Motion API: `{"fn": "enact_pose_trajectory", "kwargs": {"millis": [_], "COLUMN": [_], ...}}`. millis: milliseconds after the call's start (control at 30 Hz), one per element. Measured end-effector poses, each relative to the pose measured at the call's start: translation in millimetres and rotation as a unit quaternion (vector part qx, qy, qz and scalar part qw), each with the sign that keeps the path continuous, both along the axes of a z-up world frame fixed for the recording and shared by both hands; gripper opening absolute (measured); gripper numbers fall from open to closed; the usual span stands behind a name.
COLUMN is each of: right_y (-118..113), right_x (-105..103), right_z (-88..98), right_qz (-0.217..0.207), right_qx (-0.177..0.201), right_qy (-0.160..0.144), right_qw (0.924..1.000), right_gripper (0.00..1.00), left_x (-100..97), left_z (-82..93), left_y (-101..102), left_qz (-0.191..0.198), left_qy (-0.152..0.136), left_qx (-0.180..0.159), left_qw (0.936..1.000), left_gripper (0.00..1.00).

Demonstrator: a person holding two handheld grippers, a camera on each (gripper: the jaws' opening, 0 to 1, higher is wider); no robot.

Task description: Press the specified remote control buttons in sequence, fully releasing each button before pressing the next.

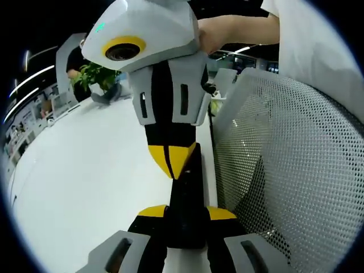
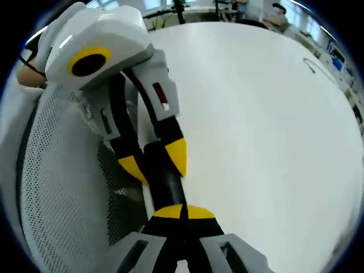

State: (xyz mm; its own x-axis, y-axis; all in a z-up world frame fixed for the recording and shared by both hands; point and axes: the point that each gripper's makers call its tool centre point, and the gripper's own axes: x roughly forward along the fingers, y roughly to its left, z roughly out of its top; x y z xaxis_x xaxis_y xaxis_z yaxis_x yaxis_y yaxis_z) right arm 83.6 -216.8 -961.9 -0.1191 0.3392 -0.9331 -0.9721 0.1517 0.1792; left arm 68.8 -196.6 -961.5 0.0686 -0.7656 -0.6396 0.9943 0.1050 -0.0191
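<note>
— White surface (image 1: 85, 182), mesh chair (image 1: 296, 170) at three o'clock. Where's the remote?

— The dark remote (image 1: 186, 205) is pinched by the left gripper (image 1: 186, 215). The right gripper (image 1: 172, 162), jaws pressed together, tips down at twelve o'clock. Pressing, I'd judge; next it must lift fully clear.

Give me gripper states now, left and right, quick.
Left gripper: shut on the black remote, holding one end.
Right gripper: shut, yellow tips together, pressing on the remote's other end.
</note>
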Motion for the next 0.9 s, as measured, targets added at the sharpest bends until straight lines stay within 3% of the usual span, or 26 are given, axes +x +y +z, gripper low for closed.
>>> {"fn": "enact_pose_trajectory", "kwargs": {"millis": [133, 233, 333, 400, 433, 500, 900], "right_y": [0.6, -1.0, -5.0, -3.5, 3.9, 8.2, 10.3], "right_x": [1.0, 0.8, -4.5, -6.5, -10.9, -18.1, -19.0], "right_z": [1.6, 3.8, 4.9, 6.8, 10.1, 11.2, 6.2], "right_qz": [-0.026, -0.044, -0.037, -0.040, -0.046, -0.036, 0.022], "right_qx": [0.040, 0.070, 0.064, 0.070, 0.092, 0.100, 0.056], "right_qy": [-0.029, -0.074, -0.093, -0.094, -0.085, -0.071, -0.096], "right_qw": [0.9984, 0.9938, 0.9929, 0.9924, 0.9910, 0.9918, 0.9936], "right_gripper": [0.00, 0.00, 0.00, 0.00, 0.00, 0.00, 0.00], "left_x": [0.1, 0.0, -1.4, -1.2, -1.0, -1.3, -1.8], "left_z": [-0.2, 0.2, -0.1, -0.1, -0.1, -0.1, -0.3], "left_y": [0.2, 0.3, -1.1, -1.3, -1.2, -0.9, -0.5], "left_qz": [0.001, 0.001, -0.002, -0.002, -0.001, -0.001, -0.003], "left_qy": [0.000, 0.000, 0.001, 0.000, 0.001, 0.001, 0.001], "left_qx": [0.000, 0.000, -0.001, 0.000, 0.000, -0.001, -0.001], "left_qw": [1.0000, 1.0000, 1.0000, 1.0000, 1.0000, 1.0000, 1.0000], "left_gripper": [0.24, 0.24, 0.24, 0.24, 0.24, 0.24, 0.24]}}
